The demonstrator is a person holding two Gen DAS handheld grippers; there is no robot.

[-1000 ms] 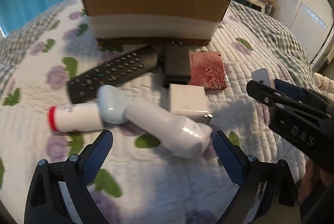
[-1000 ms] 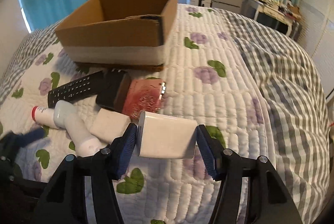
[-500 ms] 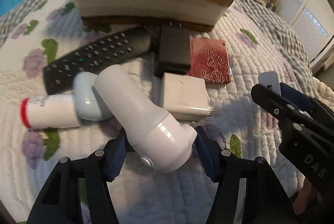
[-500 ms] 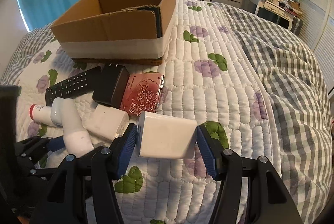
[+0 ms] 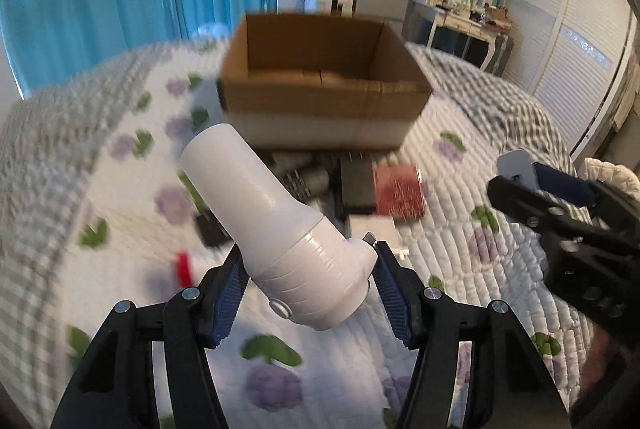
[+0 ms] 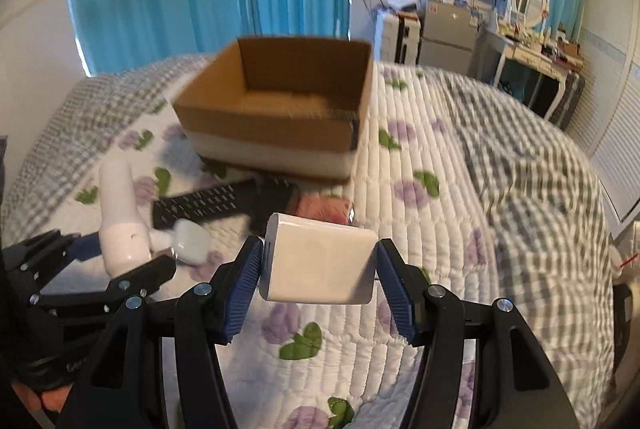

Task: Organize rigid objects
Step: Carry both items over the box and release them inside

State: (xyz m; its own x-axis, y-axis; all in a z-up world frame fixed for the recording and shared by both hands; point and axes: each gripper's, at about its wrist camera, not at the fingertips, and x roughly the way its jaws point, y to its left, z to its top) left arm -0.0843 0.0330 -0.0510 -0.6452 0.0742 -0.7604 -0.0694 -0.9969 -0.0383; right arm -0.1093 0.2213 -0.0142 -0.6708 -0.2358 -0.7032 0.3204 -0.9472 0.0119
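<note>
My left gripper (image 5: 310, 291) is shut on a white cylindrical device (image 5: 276, 229) and holds it lifted above the bed, tilted up toward the open cardboard box (image 5: 324, 97). The device also shows in the right wrist view (image 6: 120, 217). My right gripper (image 6: 318, 283) is shut on a white rectangular power bank (image 6: 320, 263), held above the quilt in front of the box (image 6: 280, 109). The box looks empty inside. On the quilt lie a black remote (image 6: 204, 207), a black adapter (image 5: 356, 185), a red patterned case (image 5: 400, 195) and a white charger (image 6: 192, 241).
A white tube with a red cap (image 5: 183, 267) lies at the left, blurred. The flowered quilt (image 6: 400, 229) meets a grey checked blanket (image 6: 532, 189) on the right. Blue curtains, a dresser and a shuttered wardrobe stand behind the bed.
My left gripper closed on the white device and lifted it off the quilt toward the box. My right gripper rose with the power bank.
</note>
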